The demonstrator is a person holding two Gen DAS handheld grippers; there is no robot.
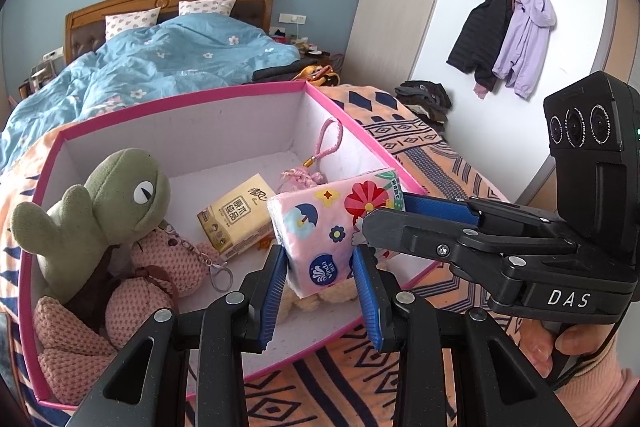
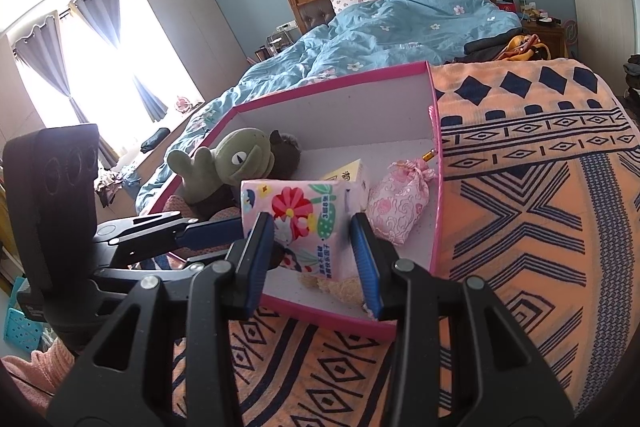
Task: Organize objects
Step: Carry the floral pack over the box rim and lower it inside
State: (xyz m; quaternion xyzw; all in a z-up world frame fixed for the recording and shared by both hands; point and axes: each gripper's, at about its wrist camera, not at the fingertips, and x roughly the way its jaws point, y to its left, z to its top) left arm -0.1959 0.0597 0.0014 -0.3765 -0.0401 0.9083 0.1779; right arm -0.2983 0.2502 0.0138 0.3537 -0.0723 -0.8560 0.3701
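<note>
A pink flowered tissue pack [image 1: 320,235] [image 2: 296,207] hangs over the near right part of the pink-rimmed box [image 1: 180,99] [image 2: 340,79]. My left gripper [image 1: 320,255] [image 2: 236,235] is shut on its lower end. My right gripper [image 1: 384,213] [image 2: 312,227] comes in from the right and is shut on the pack's other end. In the box lie a green plush frog [image 1: 108,203] [image 2: 236,159], a pink knitted plush [image 1: 140,283], a yellow tissue pack [image 1: 236,215] and a pink sachet [image 2: 396,203] [image 1: 300,179]. A beige fluffy item [image 2: 344,287] lies under the held pack.
The box stands on an orange patterned blanket [image 2: 520,207] at the foot of a bed with a blue duvet [image 2: 400,27]. Folded clothes [image 1: 424,99] lie off the bed's right side, and jackets [image 1: 508,39] hang on the wall.
</note>
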